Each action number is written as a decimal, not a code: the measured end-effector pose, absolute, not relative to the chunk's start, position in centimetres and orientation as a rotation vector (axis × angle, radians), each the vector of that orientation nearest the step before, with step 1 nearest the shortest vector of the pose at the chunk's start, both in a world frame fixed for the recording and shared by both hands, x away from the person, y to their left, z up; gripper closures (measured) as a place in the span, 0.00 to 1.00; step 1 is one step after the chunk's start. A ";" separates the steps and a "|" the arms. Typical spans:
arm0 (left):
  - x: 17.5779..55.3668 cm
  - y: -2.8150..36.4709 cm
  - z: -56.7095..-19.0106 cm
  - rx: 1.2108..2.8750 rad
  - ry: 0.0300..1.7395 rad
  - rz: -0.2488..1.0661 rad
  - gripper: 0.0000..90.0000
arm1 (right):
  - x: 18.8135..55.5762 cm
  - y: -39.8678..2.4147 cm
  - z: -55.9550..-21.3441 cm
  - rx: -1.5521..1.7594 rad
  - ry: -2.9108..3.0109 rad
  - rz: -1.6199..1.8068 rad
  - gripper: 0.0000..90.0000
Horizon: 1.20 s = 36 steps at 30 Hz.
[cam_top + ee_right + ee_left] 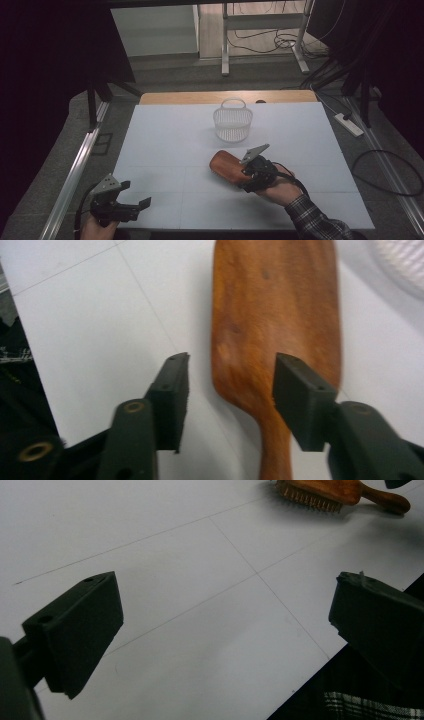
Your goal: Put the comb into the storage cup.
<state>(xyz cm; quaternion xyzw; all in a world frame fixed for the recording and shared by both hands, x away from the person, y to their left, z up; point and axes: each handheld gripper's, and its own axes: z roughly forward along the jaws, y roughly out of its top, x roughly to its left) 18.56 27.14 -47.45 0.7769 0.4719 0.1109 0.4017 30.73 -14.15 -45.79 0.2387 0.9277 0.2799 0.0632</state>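
Wooden brush (pixel 275 315) looks stiff, light, smooth-backed, so grip the narrow handle at its 6 o'clock end. Right tongs (pixel 231 395) half open, pads off the wood; left tongs (pixel 225 625) wide open, empty, over the desk (pixel 165 150).

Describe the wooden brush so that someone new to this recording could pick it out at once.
On the white table, look right of centre, nearer the person than the white mesh basket. The wooden brush lies there bristles down, its handle under the right gripper, whose jaws stand open above it. It is the only brown wooden thing on the table.
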 end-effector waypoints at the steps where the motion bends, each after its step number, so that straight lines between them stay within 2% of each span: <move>1: 18.6 27.2 -47.4 1.964 1.193 0.281 0.02 | 30.7 -14.3 -45.7 0.722 2.794 0.846 0.48; 7: 18.6 27.2 -47.5 1.961 1.194 0.280 0.02 | 30.6 -15.9 -45.4 0.759 2.755 0.814 0.31; 11: 18.6 27.1 -47.5 1.961 1.194 0.280 0.02 | 30.7 -16.7 -45.6 0.798 2.746 0.803 0.25; 19: 18.6 27.2 -47.5 1.956 1.193 0.275 0.02 | 31.1 -18.1 -45.6 0.880 2.739 0.834 0.02; 28: 18.6 27.2 -47.5 1.956 1.194 0.274 0.02 | 31.2 -19.6 -45.7 0.913 2.716 0.868 0.00; 36: 18.6 27.2 -47.5 1.957 1.193 0.274 0.02 | 31.5 -18.8 -46.8 0.919 2.743 0.848 0.00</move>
